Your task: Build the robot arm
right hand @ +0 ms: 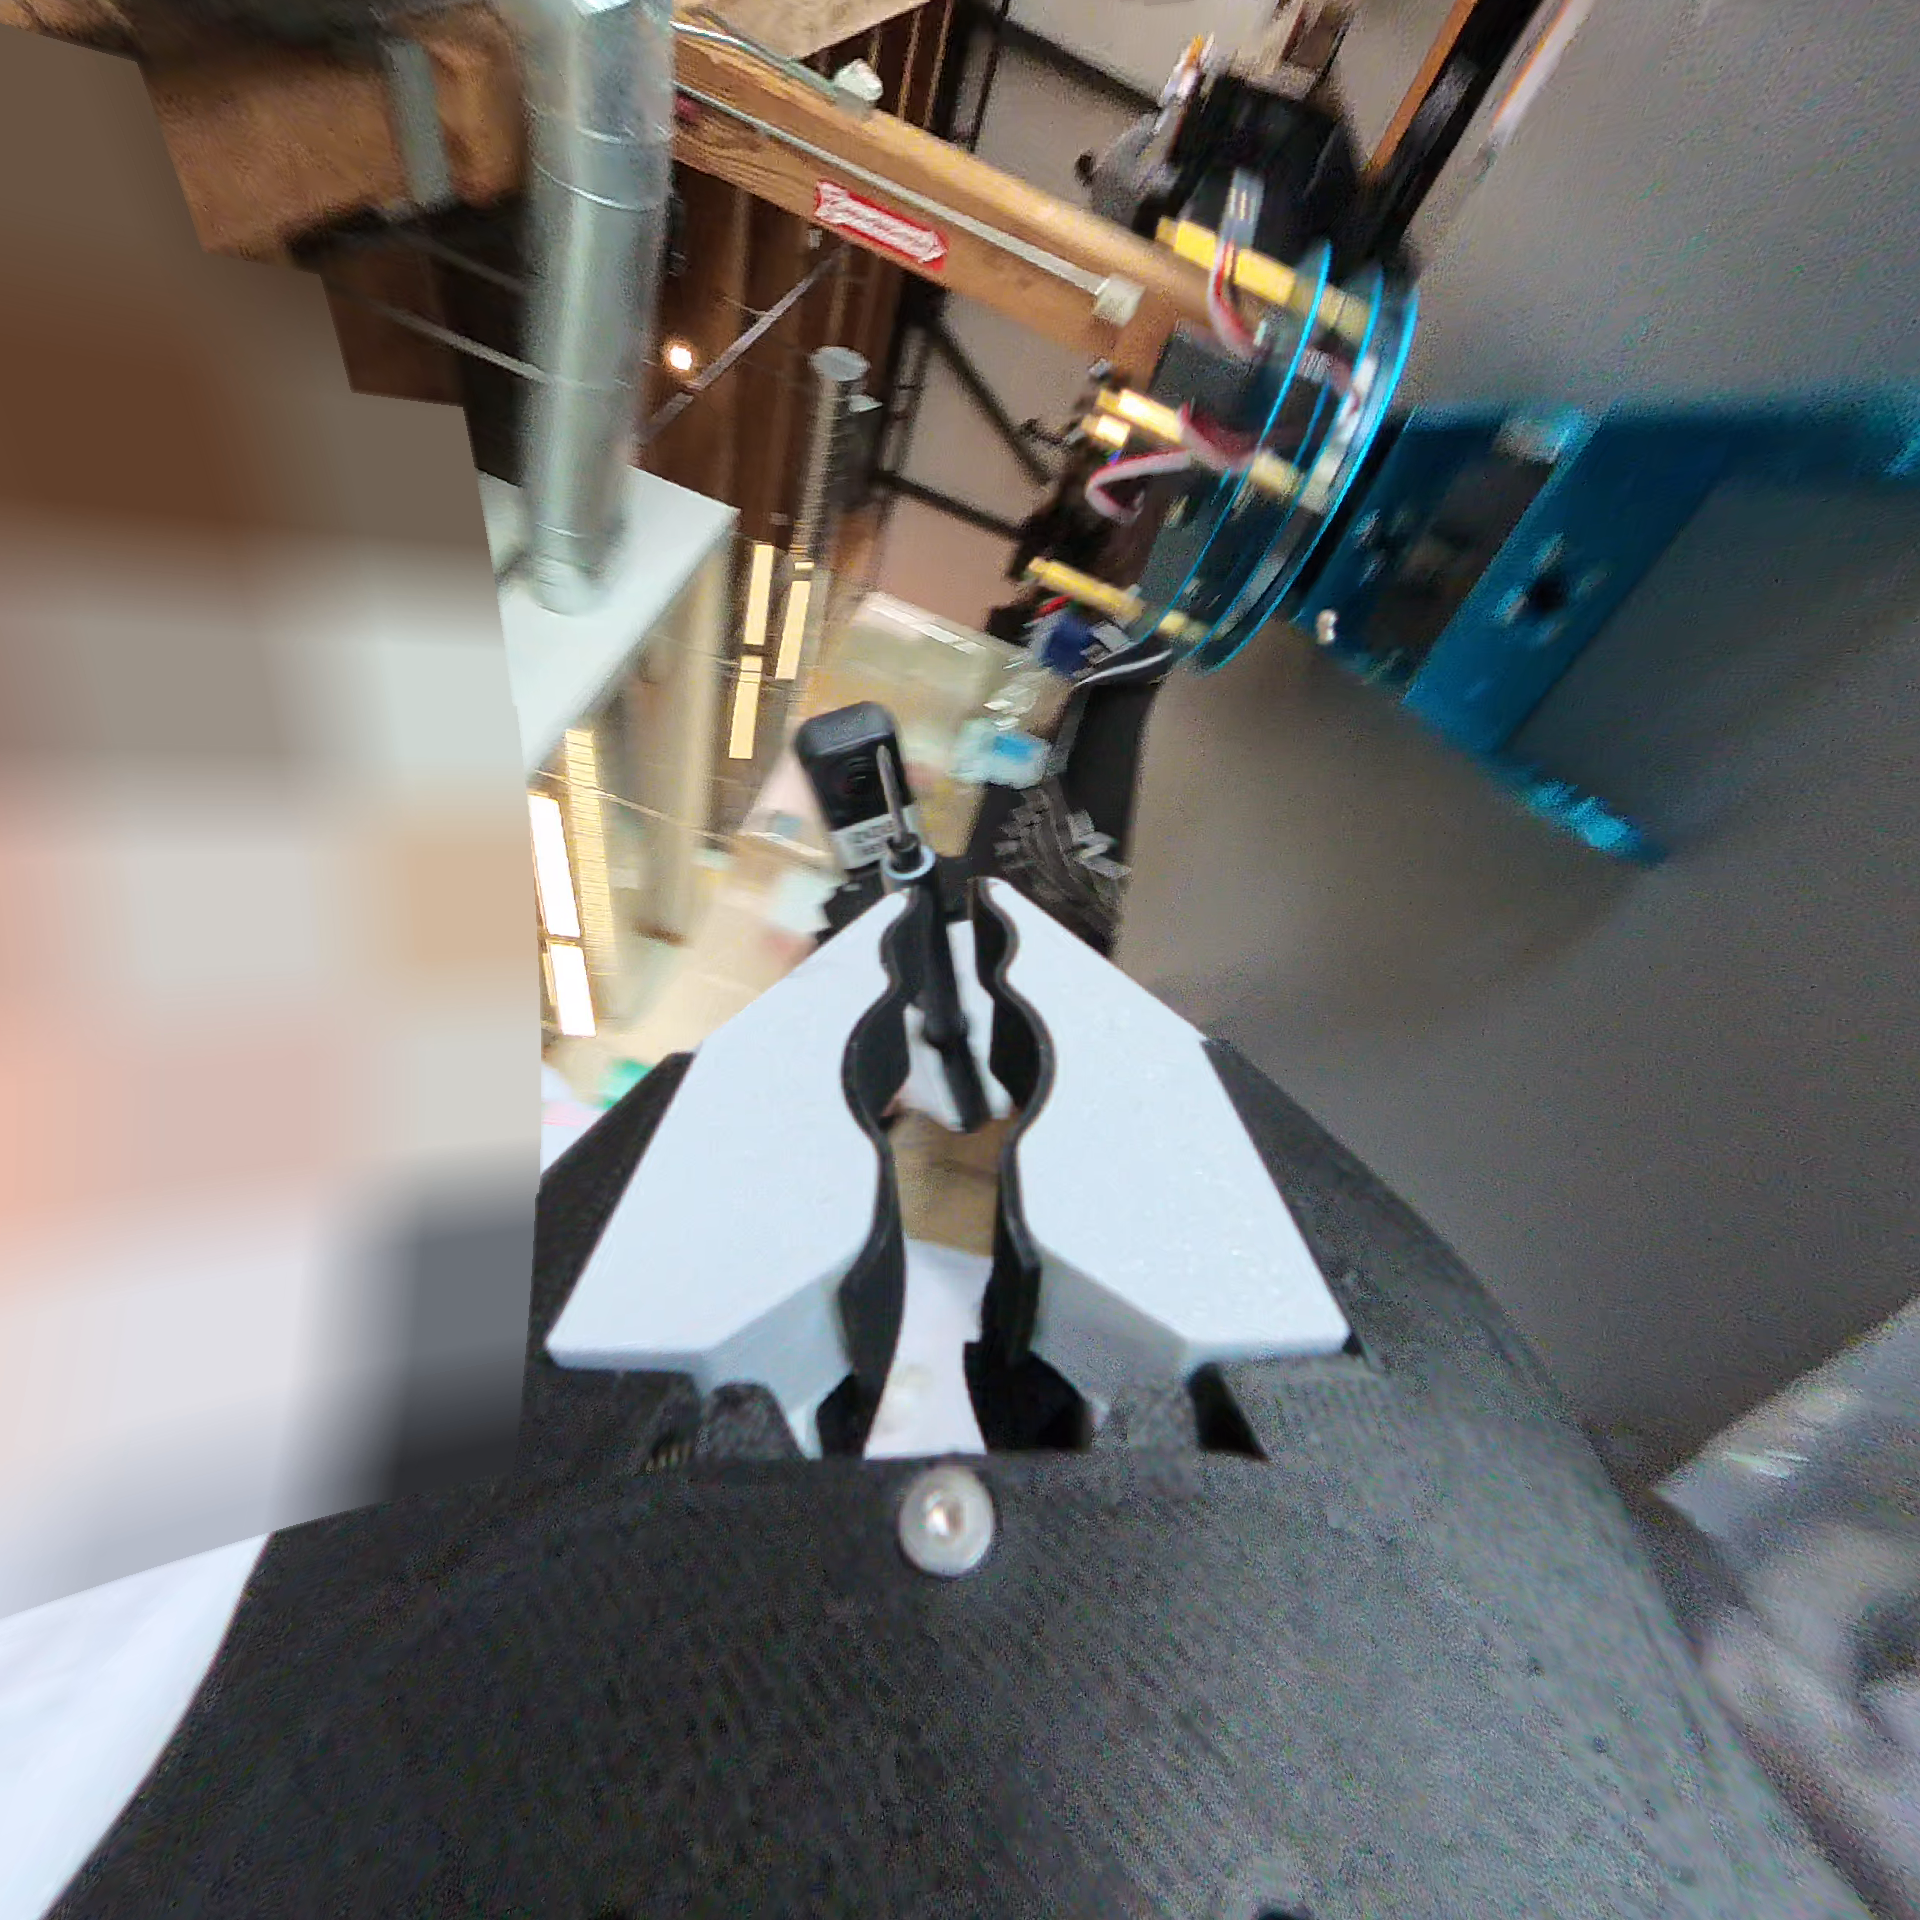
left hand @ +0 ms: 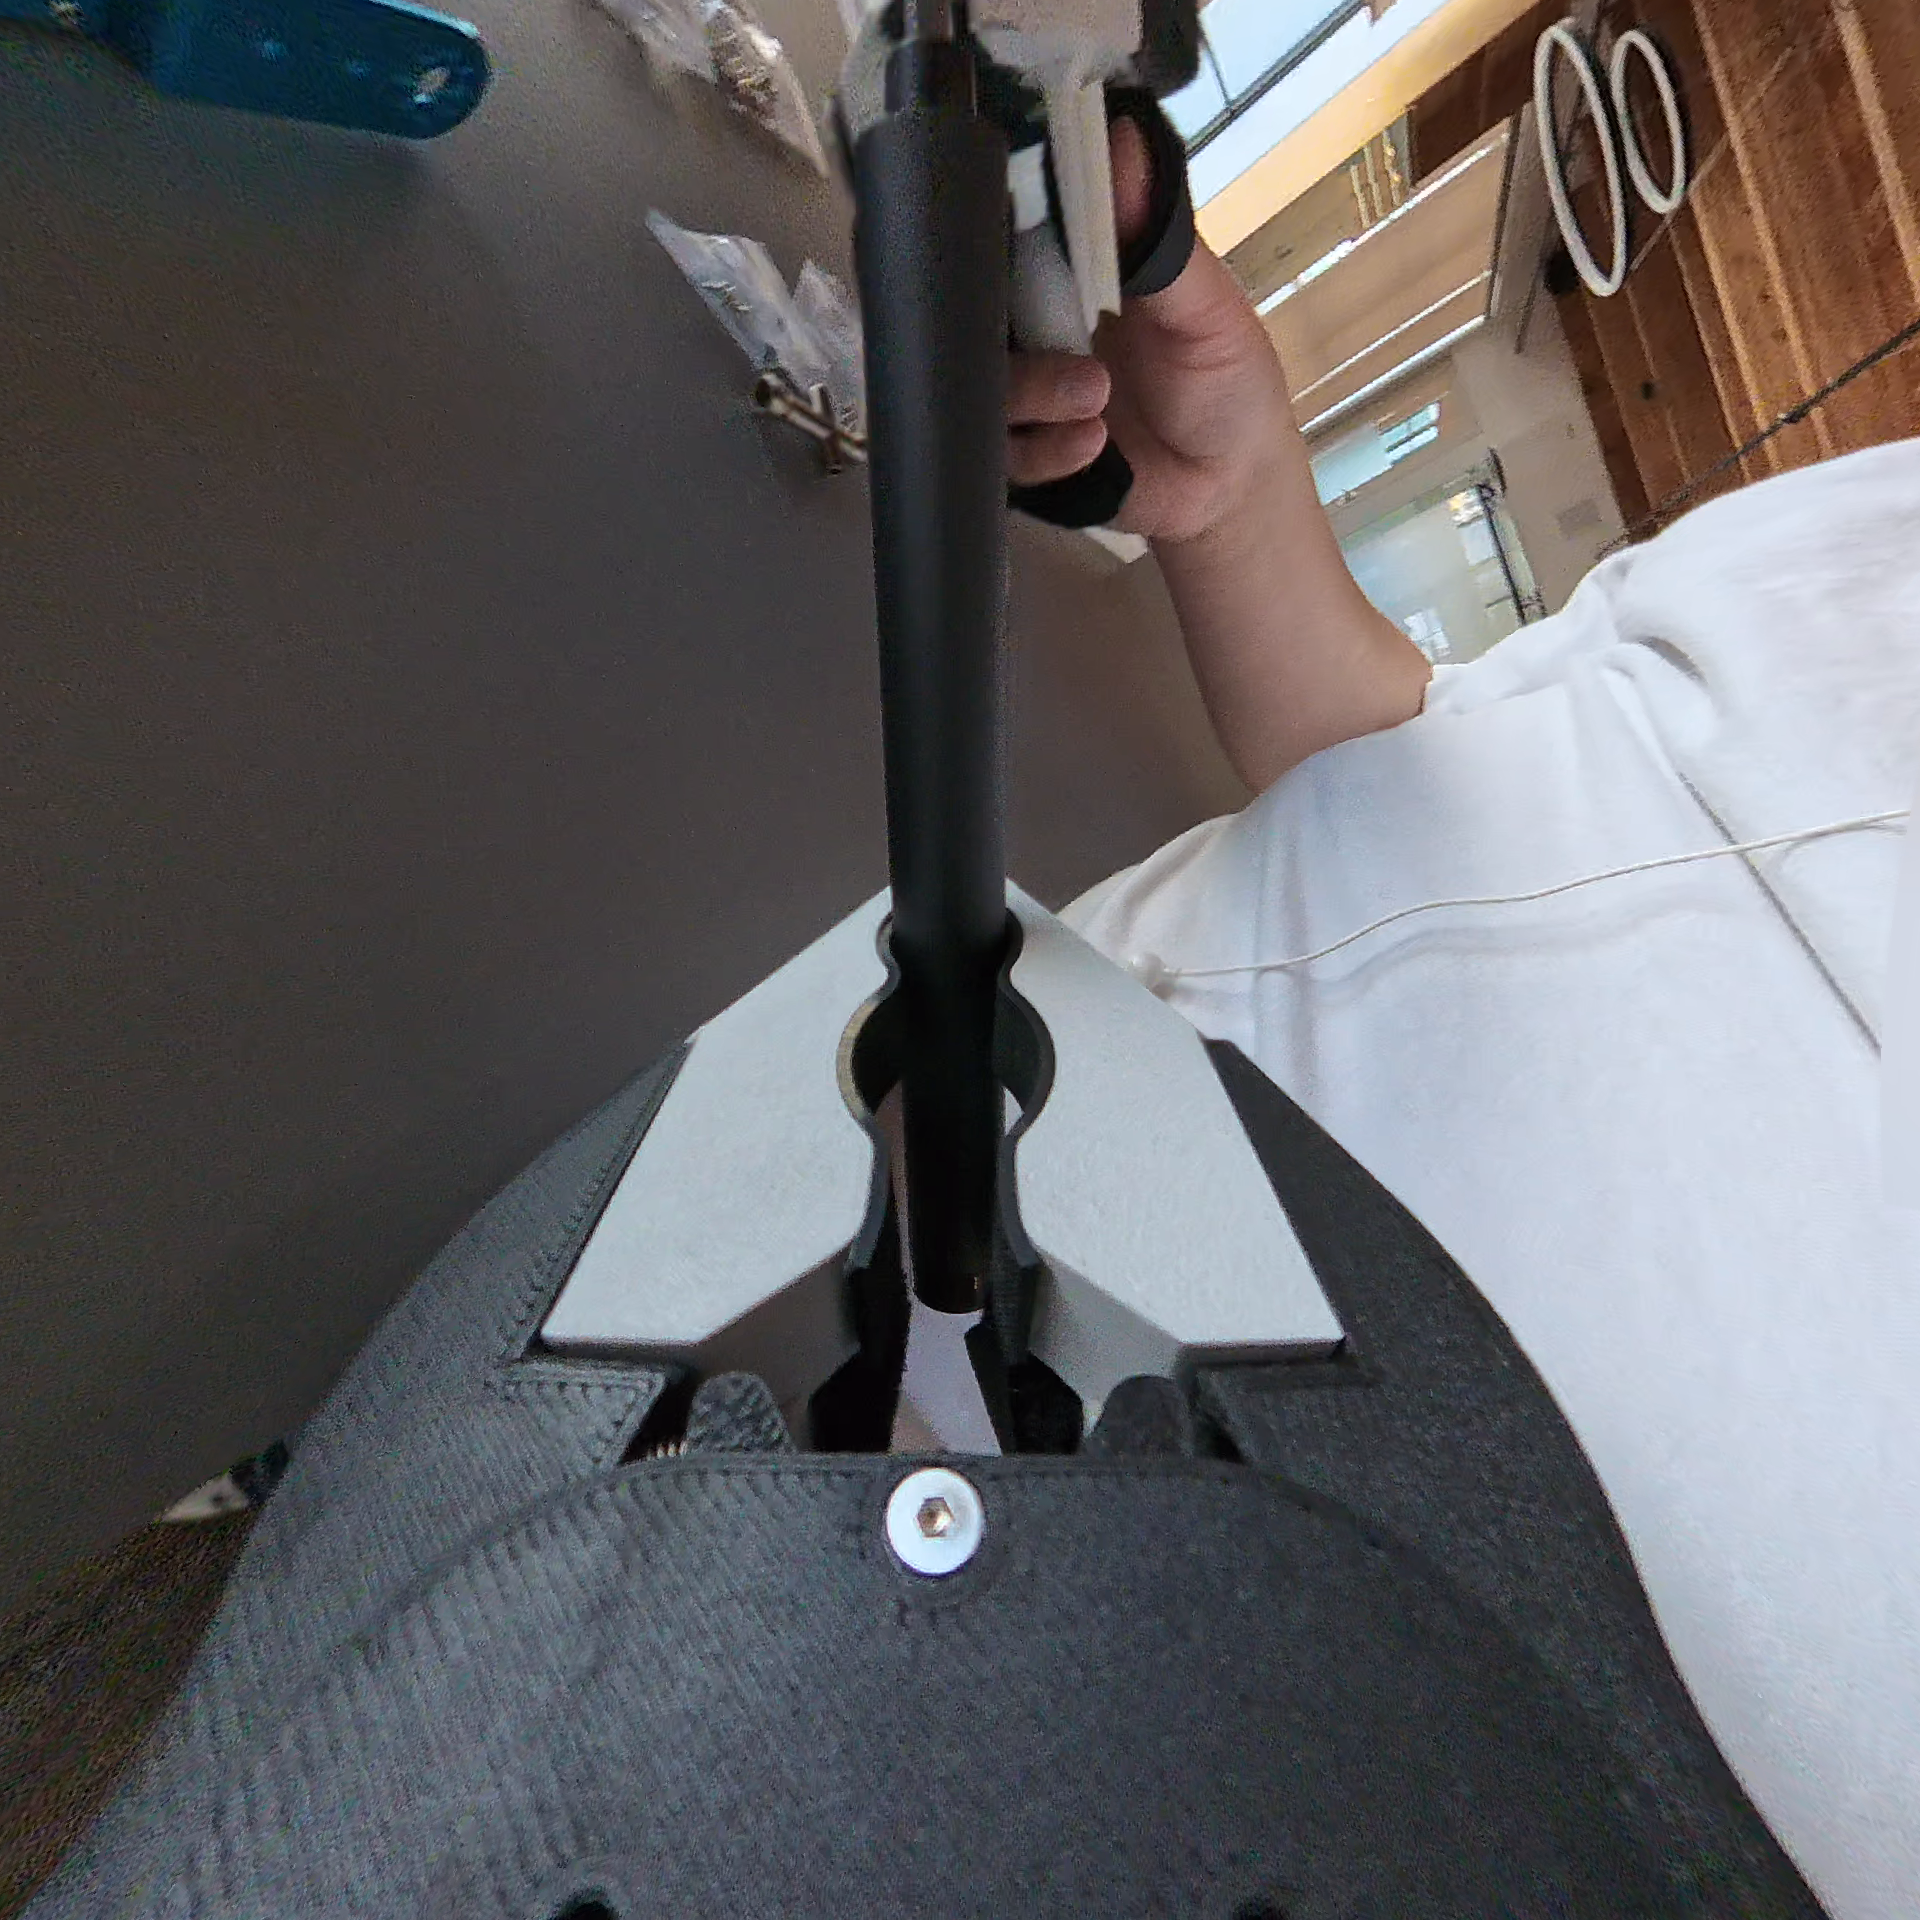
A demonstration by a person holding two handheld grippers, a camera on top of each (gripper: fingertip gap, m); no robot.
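The left gripper [left hand: 945, 1023] has its jaws closed on a long black tube [left hand: 935, 582], which runs straight up the middle of the frame to the right gripper [left hand: 1049, 156] at the top edge, held by a person's hand [left hand: 1153, 405]. In the right wrist view, the right gripper [right hand: 948, 977] has its jaws narrowed around a thin black screwdriver-like tool [right hand: 940, 956], its metal tip with a small ring pointing at the far black camera [right hand: 852, 769]. The grey table [left hand: 416, 623] carries clear bags of hardware [left hand: 758, 301] and a blue metal part [left hand: 312, 62] at upper left. A blue assembly with brass standoffs [right hand: 1247, 457] sits upper right — apart from both grippers.
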